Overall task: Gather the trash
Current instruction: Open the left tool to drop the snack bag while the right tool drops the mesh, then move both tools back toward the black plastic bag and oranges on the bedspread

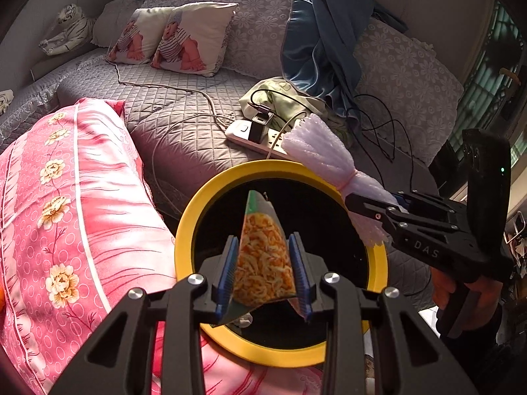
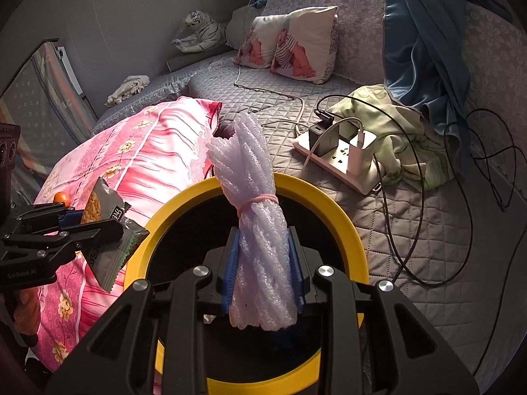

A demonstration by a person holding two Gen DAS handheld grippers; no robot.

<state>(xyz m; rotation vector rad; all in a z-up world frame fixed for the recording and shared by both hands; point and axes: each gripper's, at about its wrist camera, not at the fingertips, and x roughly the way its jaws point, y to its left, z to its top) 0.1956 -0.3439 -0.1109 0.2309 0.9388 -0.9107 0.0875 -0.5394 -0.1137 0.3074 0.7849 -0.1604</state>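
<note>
A bin with a yellow rim (image 1: 184, 240) and black inside stands by the bed; it also shows in the right wrist view (image 2: 346, 227). My left gripper (image 1: 265, 273) is shut on a snack wrapper (image 1: 263, 256) printed with orange noodles and holds it over the bin's opening. It appears at the left of the right wrist view (image 2: 105, 227). My right gripper (image 2: 263, 279) is shut on a bundle of white foam netting (image 2: 253, 197) tied with a pink band, above the bin. It shows over the bin's right rim in the left wrist view (image 1: 322, 158).
A pink floral quilt (image 1: 72, 204) lies left of the bin. A white power strip (image 2: 342, 161) with chargers and black cables (image 2: 411, 197) lies on the grey quilted bed beyond it. Green cloth (image 2: 402, 125), blue curtain (image 2: 425, 42) and pillows (image 1: 191, 36) are farther back.
</note>
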